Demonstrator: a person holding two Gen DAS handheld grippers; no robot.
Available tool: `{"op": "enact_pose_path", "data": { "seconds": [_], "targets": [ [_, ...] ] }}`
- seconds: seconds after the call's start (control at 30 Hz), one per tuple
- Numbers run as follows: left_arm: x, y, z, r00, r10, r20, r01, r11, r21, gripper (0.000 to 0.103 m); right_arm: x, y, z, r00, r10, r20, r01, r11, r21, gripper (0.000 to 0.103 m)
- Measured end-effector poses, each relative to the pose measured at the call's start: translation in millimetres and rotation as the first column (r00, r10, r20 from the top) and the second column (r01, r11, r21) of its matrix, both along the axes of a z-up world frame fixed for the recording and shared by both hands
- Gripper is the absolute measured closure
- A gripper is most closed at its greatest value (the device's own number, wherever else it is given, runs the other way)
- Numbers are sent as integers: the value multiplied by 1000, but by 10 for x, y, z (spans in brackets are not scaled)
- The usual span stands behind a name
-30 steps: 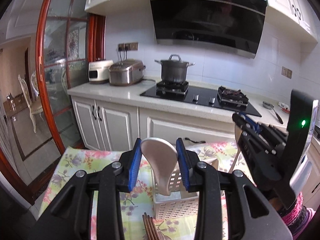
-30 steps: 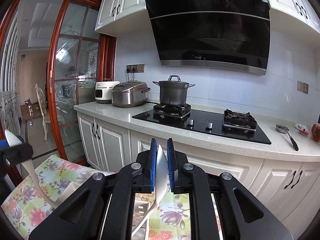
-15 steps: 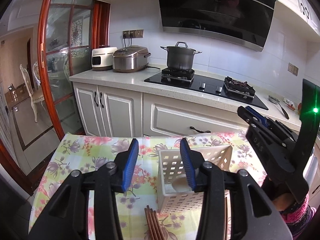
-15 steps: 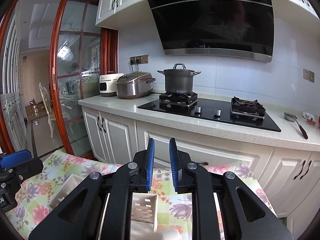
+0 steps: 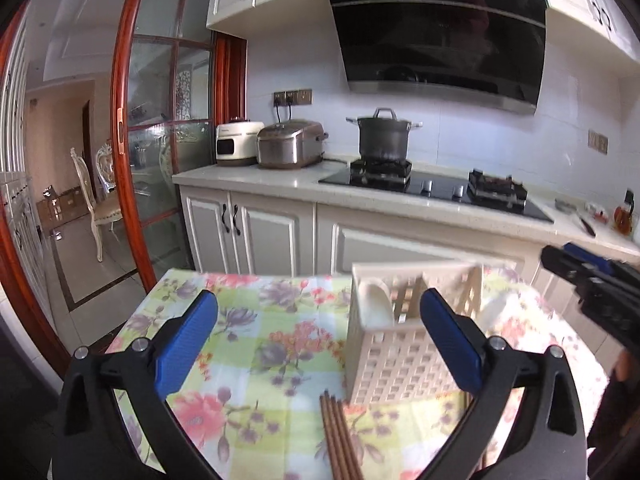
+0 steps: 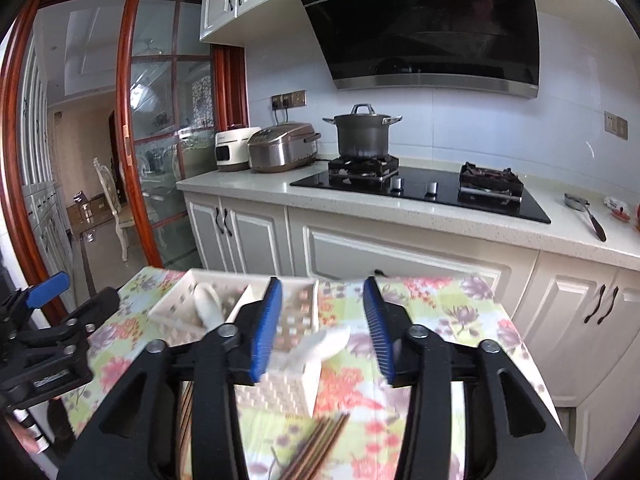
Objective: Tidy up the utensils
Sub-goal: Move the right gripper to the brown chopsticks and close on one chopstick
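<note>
A white perforated utensil holder stands on the flowered tablecloth. A white spoon leans in its left compartment. My left gripper is just in front of the holder; its jaws are opening wide and hold nothing. In the right wrist view a second white spoon sticks out of the holder, between the opening jaws of my right gripper, whose pads stand clear of it. Brown chopsticks lie on the cloth before the holder.
Beyond the table runs a white counter with a black hob, a pot and a rice cooker. A glass sliding door is at left. Each gripper shows at the edge of the other's view.
A second ago each gripper held a white spoon above the holder. Both spoons now stand in the holder, both pairs of jaws have spread, and both hands have come lower.
</note>
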State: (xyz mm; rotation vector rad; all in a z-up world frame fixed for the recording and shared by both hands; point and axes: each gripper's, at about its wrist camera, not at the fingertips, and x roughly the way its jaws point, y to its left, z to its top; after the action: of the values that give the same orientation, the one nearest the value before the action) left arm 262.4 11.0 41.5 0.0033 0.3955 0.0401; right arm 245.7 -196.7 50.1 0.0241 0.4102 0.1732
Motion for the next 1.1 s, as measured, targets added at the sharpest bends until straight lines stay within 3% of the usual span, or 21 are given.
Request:
{"op": "enact_pose_path", "data": {
  "seconds": [0.27,0.43,0.6,0.87,1.1],
  "targets": [
    [-249,122,-378,995,22,-102,-29,997,-66,5,-467,-158,-435,991,-15,-131,17,1000,17,57],
    [-353,257,-681,978,63,-197,-87,989,-118,5,-488,-222,-846,964,-53,-259,61,998,25,57],
    [-380,358,-893,966,91,-243,-119,987,-105,5,-424,-224,-1181,932,-75,-356,92,995,29,62],
    [-316,394,-1036,952,101,-289,-125,990,-65,5,-272,-70,-1416,894,-65,-443,87,996,29,70],
    [-305,442,-1098,947,97,-306,-126,989,-77,5,-180,56,-1477,884,-82,-459,88,996,-8,73]
  ]
}}
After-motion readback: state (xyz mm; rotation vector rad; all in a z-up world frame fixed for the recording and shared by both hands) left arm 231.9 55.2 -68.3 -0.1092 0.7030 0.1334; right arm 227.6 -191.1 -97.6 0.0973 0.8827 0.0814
